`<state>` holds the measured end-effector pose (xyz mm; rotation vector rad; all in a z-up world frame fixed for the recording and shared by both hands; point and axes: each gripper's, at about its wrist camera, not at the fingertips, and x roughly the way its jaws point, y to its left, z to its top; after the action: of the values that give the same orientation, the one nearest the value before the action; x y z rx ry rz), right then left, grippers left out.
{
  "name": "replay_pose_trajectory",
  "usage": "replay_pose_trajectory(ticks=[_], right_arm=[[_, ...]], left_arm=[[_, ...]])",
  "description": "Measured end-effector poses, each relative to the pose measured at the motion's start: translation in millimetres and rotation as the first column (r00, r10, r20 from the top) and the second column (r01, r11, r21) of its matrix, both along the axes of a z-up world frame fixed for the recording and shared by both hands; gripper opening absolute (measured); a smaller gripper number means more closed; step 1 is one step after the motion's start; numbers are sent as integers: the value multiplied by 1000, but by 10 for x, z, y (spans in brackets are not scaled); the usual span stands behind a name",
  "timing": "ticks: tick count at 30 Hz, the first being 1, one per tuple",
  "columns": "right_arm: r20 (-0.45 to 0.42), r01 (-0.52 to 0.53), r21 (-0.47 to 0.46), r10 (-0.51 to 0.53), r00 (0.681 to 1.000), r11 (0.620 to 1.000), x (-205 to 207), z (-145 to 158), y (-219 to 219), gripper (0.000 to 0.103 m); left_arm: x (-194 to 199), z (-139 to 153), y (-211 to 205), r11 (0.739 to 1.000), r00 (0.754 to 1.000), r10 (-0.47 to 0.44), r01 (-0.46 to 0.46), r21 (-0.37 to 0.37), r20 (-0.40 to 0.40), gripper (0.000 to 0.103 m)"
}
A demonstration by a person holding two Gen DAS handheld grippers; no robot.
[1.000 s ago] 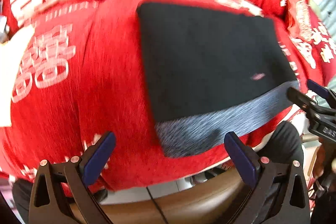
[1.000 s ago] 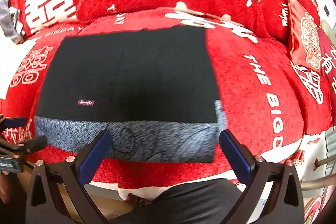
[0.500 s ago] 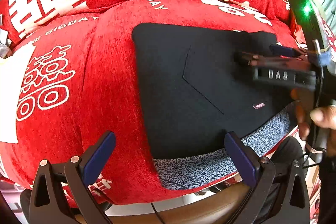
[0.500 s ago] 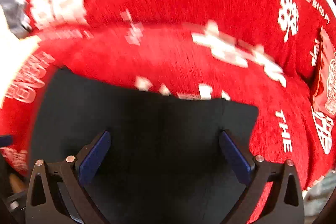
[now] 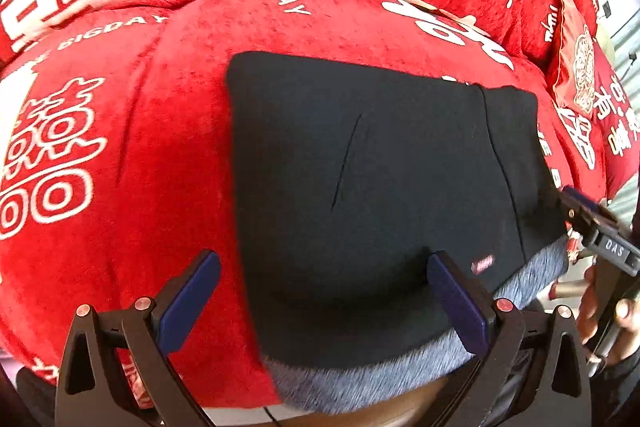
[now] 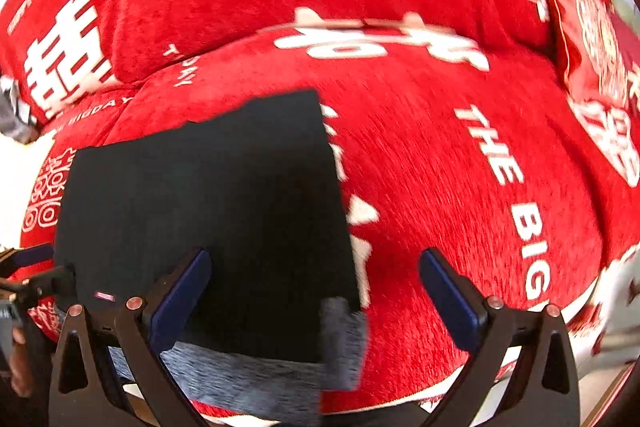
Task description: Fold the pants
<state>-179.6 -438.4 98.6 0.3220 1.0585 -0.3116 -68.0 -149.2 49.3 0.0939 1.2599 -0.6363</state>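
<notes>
L wrist view: the pants (image 5: 380,195) are lying as a black folded rectangle across the centre and right of the frame, on a red sofa cover (image 5: 132,155) printed w/ white characters; the grey waistband (image 5: 360,375) is trailing along the lower edge, hanging toward the front lip of the cushion. The left gripper (image 5: 324,303) is sitting at the bottom of the frame w/ jaws spread wide, holding nothing, the right-hand blue pad lying over the black cloth and the other over bare red cover. At the right edge the right gripper (image 5: 588,223) is poking in beside the pants' right side; how it's set isn't clear from here. R wrist view: blurred, so the rig is prob. moving. The pants (image 6: 208,219) are filling the lower left of the frame, the waistband (image 6: 260,383) at the bottom. The right gripper (image 6: 316,299) is showing jaws wide apart, gripping nothing, straddling the pants' right edge. The left gripper (image 6: 28,271) is peeking in at the far left edge. Judgement: fold looks near done, maybe smoothing or one more fold left. Risks: plush cover is curved and soft, so a pad dragging over the cloth could shift the top layer and skew the edges; a one-layer pinch would pull the stack open; the waistband overhang could slide the bundle off the front.
</notes>
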Motion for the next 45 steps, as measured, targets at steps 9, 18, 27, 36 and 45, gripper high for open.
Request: replay_pose_trajectory(ticks=[9,18,27,36,45], right_arm=[[58,28,362,-53,997,932,68,-390,-268,103],[30,-127,283,123,992,951,211,-404,190,103],[53,-199,141,193,980,970,148,-16,567,62],[127,-261,76,250,960,962,79,490,920,55],[163,-332,129,310,937,934,279,637,1411,55]], left_arm=[[197,-104,-224,999,999,27,-28,-34,-24,103],[96,-85,-239,997,998,39,-35,-66,54,92],[32,116,-195,997,996,0,7,-75,92,44],[83,325,168,989,998,25,-15,-148,66,32],[238,701,769,986,985,115,-97,-134,130,32]])
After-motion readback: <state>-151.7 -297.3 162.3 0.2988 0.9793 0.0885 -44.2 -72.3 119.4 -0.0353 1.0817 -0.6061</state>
